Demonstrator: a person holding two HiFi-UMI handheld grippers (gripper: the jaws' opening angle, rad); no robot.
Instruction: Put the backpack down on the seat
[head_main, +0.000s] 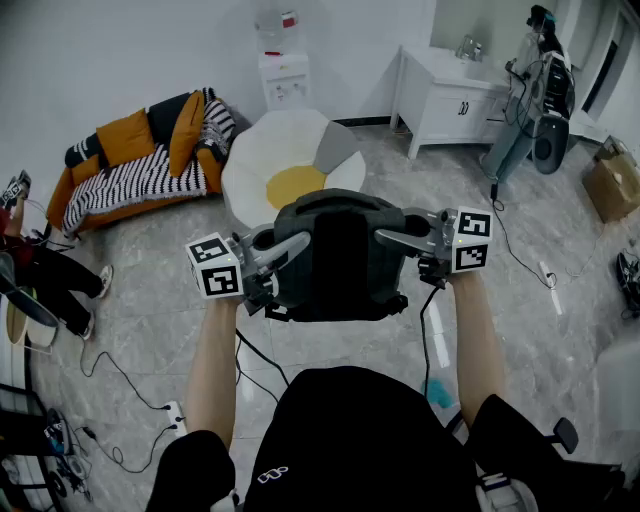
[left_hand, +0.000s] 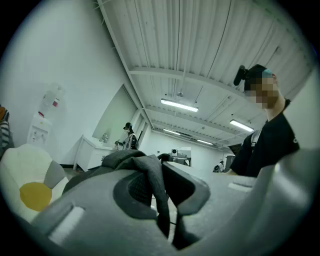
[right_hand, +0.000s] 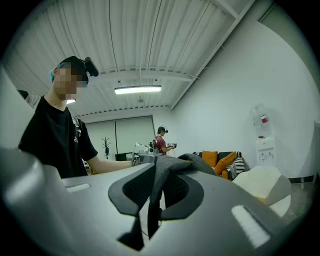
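Head view: the backpack (head_main: 338, 258) is held in the air short of the seat (head_main: 275, 150), its fabric pinched at each side by the left gripper (head_main: 292, 248) and right gripper (head_main: 392, 238), apparently so that it hangs level.

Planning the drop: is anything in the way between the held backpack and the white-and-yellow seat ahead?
Nothing visible. The backpack, clamped by the left gripper and right gripper, hangs just before the seat; its top shows bare, though the backpack hides its near edge.

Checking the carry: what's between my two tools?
The backpack, gripped by the left tool and the right tool; the head view shows it.
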